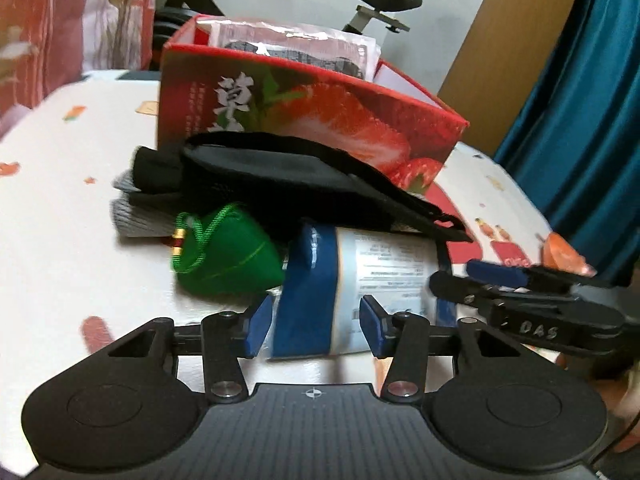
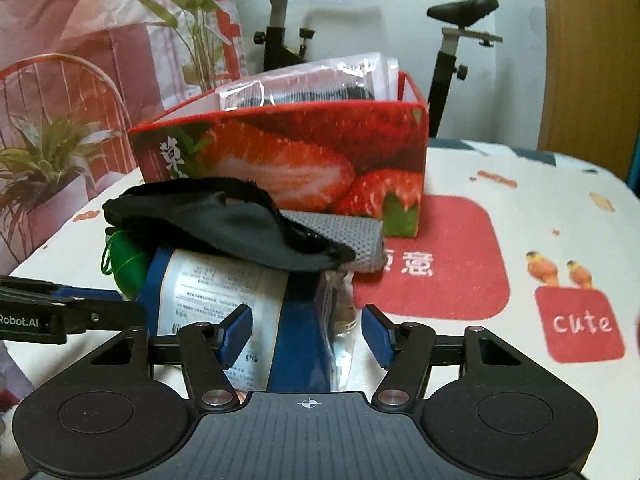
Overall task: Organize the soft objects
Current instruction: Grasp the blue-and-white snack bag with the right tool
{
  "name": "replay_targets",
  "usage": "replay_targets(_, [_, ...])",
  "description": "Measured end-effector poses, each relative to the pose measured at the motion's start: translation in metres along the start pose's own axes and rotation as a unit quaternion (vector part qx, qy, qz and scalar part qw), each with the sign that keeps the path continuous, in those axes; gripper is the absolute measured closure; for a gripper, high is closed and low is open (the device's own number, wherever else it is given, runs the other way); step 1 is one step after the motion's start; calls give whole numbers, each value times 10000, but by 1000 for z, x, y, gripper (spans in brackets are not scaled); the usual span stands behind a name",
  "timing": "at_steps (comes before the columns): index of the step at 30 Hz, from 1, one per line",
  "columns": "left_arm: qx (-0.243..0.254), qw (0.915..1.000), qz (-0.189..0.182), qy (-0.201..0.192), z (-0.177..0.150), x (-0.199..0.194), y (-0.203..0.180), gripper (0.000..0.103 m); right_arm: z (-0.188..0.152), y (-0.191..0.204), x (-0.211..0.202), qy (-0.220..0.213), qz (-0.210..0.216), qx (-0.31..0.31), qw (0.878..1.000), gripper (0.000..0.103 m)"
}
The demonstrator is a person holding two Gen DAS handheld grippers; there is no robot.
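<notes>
My left gripper [image 1: 316, 330] sits low over the table, its blue pads partly apart on either side of the blue-and-white printed soft pack [image 1: 352, 276]; I cannot tell whether the pads press it. My right gripper [image 2: 308, 338] straddles the other end of the same pack [image 2: 224, 292], jaws likewise half apart, with a crinkled clear plastic bag [image 2: 340, 320] between them; contact is unclear here too. In the left view the right gripper [image 1: 520, 280] comes in from the right edge.

Just beside the pack lies a green fabric pyramid pouch with a looped cord [image 1: 228, 256]. Draped across the top of the pack is a black cloth drawstring bag [image 2: 236, 224], and a grey knitted cloth [image 2: 340, 236] shows under it. Behind the heap stands an open red cardboard box printed with strawberries [image 2: 304, 160], holding a clear packet [image 2: 312, 84]. Everything rests on a white tablecloth with red patches [image 2: 500, 208]. An exercise bike [image 2: 452, 40] stands beyond the table.
</notes>
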State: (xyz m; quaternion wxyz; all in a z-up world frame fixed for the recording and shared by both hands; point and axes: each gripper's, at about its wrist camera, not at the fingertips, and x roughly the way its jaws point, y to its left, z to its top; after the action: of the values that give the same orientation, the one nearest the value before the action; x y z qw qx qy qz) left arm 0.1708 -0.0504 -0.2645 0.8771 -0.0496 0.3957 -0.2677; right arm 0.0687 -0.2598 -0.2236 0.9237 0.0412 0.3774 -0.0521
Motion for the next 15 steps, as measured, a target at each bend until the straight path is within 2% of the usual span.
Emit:
replay_targets(7, [-67,10000,-45,25,-3,16,0,52,-4,10,12,141,244,-59,9996,52])
replay_targets(10, [-81,10000,1,57,-3,22,1,52,-5,12,13,149,262,-74,9995,53])
replay_targets(15, [-295,9994,-169,41,1,27,6,52,-6,11,15,163,231,-51,9996,55])
